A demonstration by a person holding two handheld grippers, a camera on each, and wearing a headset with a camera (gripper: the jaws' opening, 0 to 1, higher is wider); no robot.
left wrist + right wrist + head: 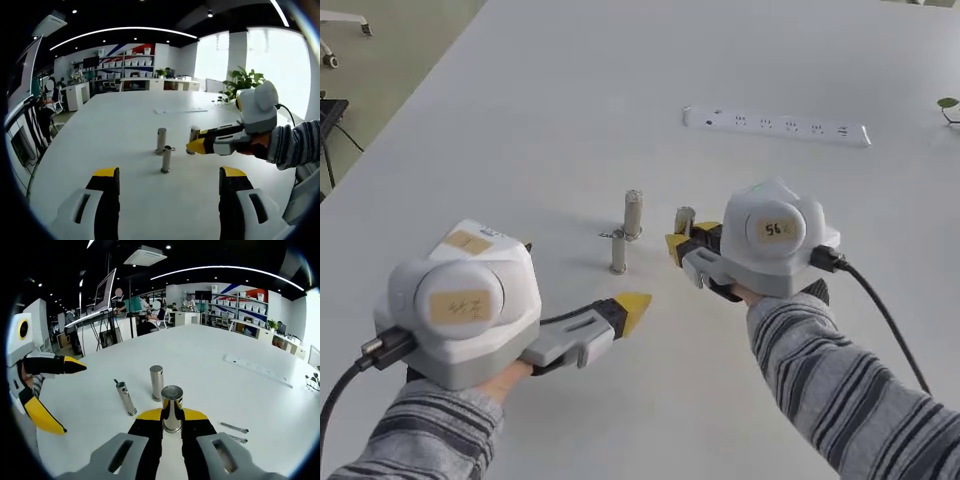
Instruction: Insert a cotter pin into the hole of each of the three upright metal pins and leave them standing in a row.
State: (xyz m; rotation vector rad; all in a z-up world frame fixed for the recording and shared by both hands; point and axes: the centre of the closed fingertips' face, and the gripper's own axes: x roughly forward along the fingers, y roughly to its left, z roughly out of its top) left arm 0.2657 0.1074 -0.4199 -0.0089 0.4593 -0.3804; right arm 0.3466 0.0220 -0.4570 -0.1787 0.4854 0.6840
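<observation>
The white table (570,80) is broad and matte. A white power strip (776,125) lies flat on it toward the far side. Left of the strip and nearer the person, three metal pins stand close together: a bare pin (633,214), a second pin (618,252) with a cotter pin (610,235) through its top, and a third pin (684,220), closest to the strip. Two loose cotter pins (235,428) lie on the strip's side of that one.

Left gripper (632,306) hovers low, jaws wide apart; right gripper (680,242) is clamped tight on a metal pin (684,217).
</observation>
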